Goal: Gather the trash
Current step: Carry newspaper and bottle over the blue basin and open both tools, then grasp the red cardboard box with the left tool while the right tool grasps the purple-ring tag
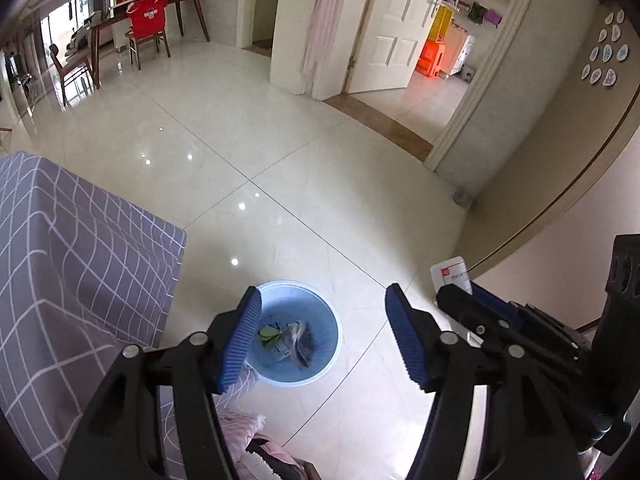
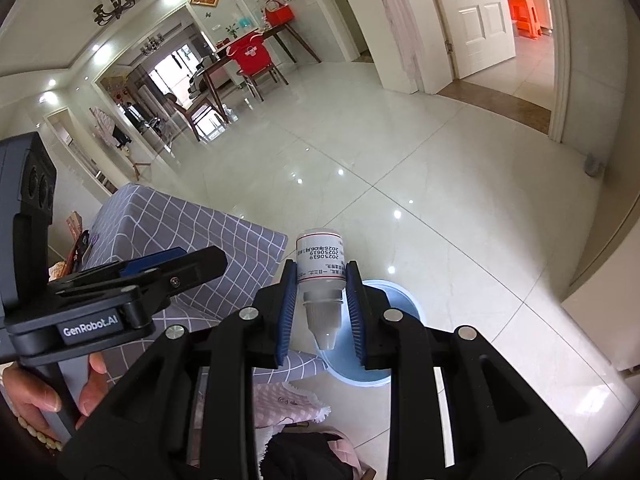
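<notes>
A light blue bin [image 1: 335, 322] stands on the tiled floor, with leaves and crumpled wrappers [image 1: 294, 342] lying inside it. My left gripper [image 1: 323, 296] hangs open right above the bin, nothing between its blue pads. In the right wrist view my right gripper [image 2: 321, 266] is shut on a small white labelled bottle [image 2: 320, 256], whose capped nozzle points back toward the camera. Part of the bin [image 2: 402, 298] shows just behind and below it. The bottle [image 1: 450, 274] and the right gripper [image 1: 460, 300] also appear at the right of the left wrist view. A hand [image 2: 36, 396] holds the left gripper's handle.
Furniture under a grey checked cloth [image 1: 80, 260] stands close to the bin's left. Pink fabric [image 1: 240, 420] lies in front of the bin. A beige wall [image 1: 540, 184] runs along the right, and an open white door [image 1: 396, 28] stands farther back. A dining table with chairs [image 1: 144, 32] stands far off.
</notes>
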